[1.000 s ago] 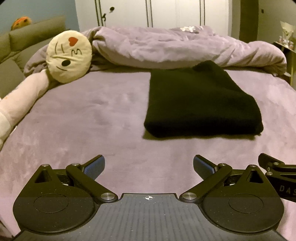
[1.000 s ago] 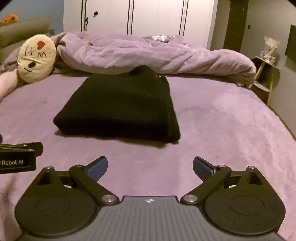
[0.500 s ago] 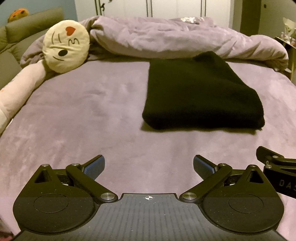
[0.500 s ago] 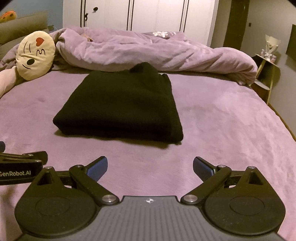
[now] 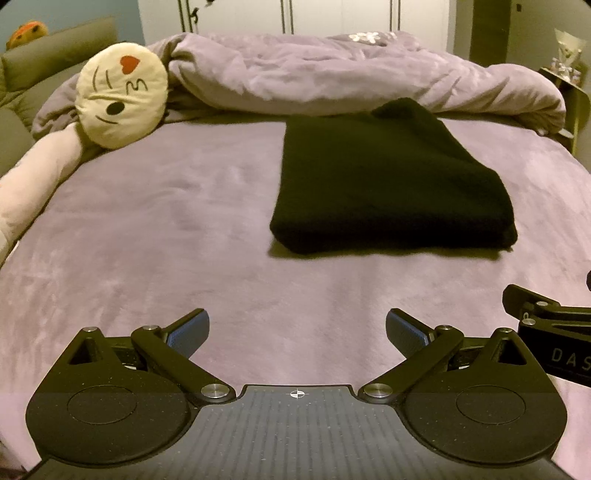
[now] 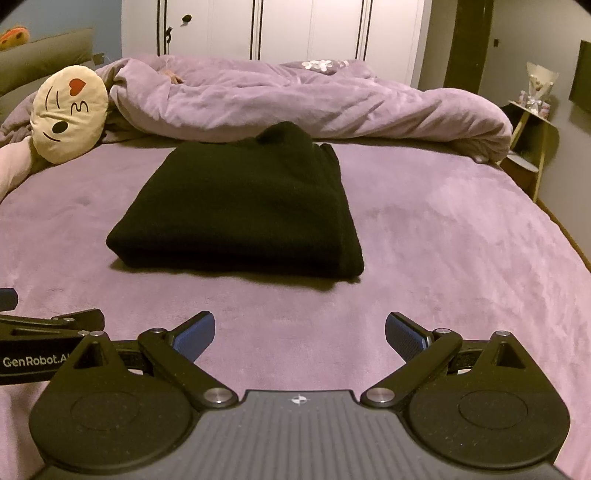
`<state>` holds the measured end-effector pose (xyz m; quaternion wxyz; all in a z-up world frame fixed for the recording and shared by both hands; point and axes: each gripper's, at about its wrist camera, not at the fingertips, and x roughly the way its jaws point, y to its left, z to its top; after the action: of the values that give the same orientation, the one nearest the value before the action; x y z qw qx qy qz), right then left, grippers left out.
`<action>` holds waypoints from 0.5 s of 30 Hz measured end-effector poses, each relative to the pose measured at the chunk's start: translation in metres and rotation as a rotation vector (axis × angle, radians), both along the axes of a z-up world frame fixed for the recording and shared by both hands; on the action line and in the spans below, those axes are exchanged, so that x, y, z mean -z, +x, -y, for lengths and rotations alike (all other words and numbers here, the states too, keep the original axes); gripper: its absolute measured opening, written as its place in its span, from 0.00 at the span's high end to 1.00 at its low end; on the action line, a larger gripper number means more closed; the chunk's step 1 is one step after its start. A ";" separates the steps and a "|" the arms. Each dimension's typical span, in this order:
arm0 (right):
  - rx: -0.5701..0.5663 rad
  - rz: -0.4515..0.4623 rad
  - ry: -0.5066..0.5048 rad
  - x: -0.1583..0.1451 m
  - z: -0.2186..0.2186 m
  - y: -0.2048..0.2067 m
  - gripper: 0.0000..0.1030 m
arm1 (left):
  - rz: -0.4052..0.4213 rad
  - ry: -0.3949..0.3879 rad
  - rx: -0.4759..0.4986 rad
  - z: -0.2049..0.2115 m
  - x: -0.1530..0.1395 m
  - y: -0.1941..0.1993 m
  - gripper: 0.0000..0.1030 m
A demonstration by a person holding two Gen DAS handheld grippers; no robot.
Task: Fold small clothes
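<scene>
Black garment (image 5: 391, 177) shown folded into thick rectangle, laid flat on purple bed cover (image 5: 166, 229), just before bunched duvet (image 5: 332, 70). Left gripper (image 5: 297, 332) held low over cover, fingers spread wide, nothing grasped. Right gripper (image 6: 299, 332) likewise spread apart and empty, garment (image 6: 240, 206) lying ahead, untouched. Round face pillow (image 5: 123, 98) seen at far left, well apart from garment.

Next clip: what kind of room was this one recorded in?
Almost certainly a home bedroom. A bed with a purple cover fills the view, a rumpled duvet lies at its far end beside a round face pillow, and white wardrobe doors stand behind.
</scene>
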<state>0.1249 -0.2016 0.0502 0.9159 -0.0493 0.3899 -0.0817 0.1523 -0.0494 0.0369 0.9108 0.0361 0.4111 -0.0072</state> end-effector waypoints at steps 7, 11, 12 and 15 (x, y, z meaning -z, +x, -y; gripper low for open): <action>-0.003 -0.004 0.004 0.000 -0.002 0.000 0.04 | -0.023 0.000 0.001 0.000 0.004 0.001 0.00; -0.006 -0.007 0.011 0.000 -0.003 0.000 0.04 | -0.033 -0.010 -0.003 -0.001 0.005 0.001 0.00; -0.006 -0.011 0.013 0.000 -0.003 0.000 0.04 | -0.035 -0.010 -0.005 0.000 0.005 0.000 0.00; -0.004 -0.014 0.017 0.000 -0.003 0.000 0.04 | -0.038 -0.011 -0.005 0.000 0.005 0.000 0.00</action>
<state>0.1248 -0.1987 0.0499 0.9137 -0.0429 0.3969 -0.0762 0.1523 -0.0490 0.0321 0.9031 0.0300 0.4283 -0.0080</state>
